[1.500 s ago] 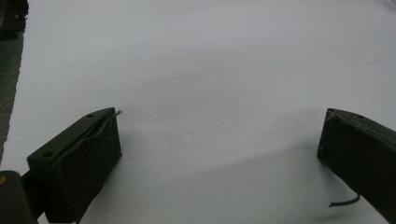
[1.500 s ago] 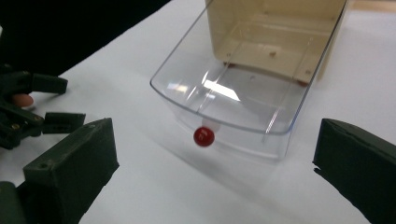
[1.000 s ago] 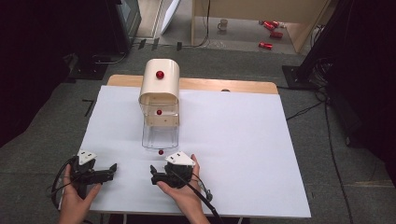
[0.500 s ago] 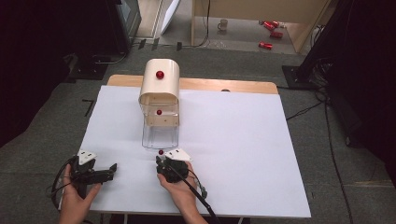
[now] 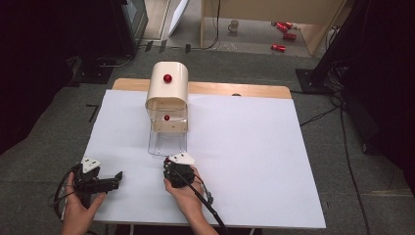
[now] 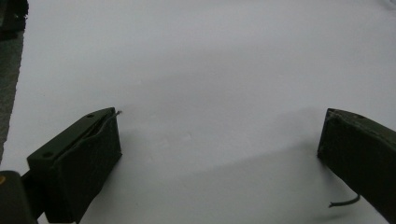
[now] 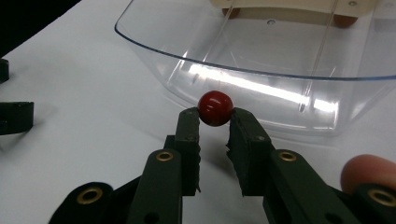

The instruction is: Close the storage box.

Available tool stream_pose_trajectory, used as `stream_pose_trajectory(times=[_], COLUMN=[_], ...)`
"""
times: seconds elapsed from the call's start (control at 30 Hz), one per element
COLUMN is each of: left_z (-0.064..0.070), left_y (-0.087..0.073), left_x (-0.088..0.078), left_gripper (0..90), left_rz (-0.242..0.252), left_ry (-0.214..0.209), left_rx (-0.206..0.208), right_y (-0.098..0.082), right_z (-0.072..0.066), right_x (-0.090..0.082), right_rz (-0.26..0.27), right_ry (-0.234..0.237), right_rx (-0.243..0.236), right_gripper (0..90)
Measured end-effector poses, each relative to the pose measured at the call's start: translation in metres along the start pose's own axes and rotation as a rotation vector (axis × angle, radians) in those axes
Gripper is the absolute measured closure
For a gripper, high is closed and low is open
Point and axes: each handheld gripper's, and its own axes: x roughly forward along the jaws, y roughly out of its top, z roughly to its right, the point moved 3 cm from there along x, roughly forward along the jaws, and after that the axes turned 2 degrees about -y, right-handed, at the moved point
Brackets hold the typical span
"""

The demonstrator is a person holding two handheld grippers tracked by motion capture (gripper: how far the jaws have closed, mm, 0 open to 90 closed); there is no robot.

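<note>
Tongs on the right (image 7: 214, 122), jaws just closed, pinch a red ball (image 7: 215, 108) just in front of the clear tray (image 7: 154, 44); left tongs (image 6: 219, 140) gape wide, empty, farther from it.

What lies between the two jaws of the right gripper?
In the right gripper view, a small red ball sits pinched between the tips of the right gripper, just before the clear tray.

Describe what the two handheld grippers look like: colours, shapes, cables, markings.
Both are black. The left claw has two blocky, flat-faced jaws. The right claw has narrower jaws on linked arms with brass-coloured rivets. In the high view each body carries a pale three-cornered plate on top, and a black cable trails back from the right one. No markings can be made out. Forearms are bare.
</note>
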Motion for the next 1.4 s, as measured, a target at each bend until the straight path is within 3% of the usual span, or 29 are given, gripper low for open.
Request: stream_pose_trajectory(times=[0.4, 1.4], left_z=[0.0, 0.0], left_y=[0.0, 0.0], left_x=[0.0, 0.0], left_gripper=[0.0, 0.0], left_rz=[0.0, 0.0], left_ry=[0.0, 0.0], left_rx=[0.0, 0.0], right_y=[0.022, 0.052], right_z=[0.0, 0.019], right_x=[-0.009, 0.028], right_rz=[0.047, 0.033], right_ry=[0.01, -0.022], right_rx=[0.002, 0.015], right_gripper=[75.9, 75.9])
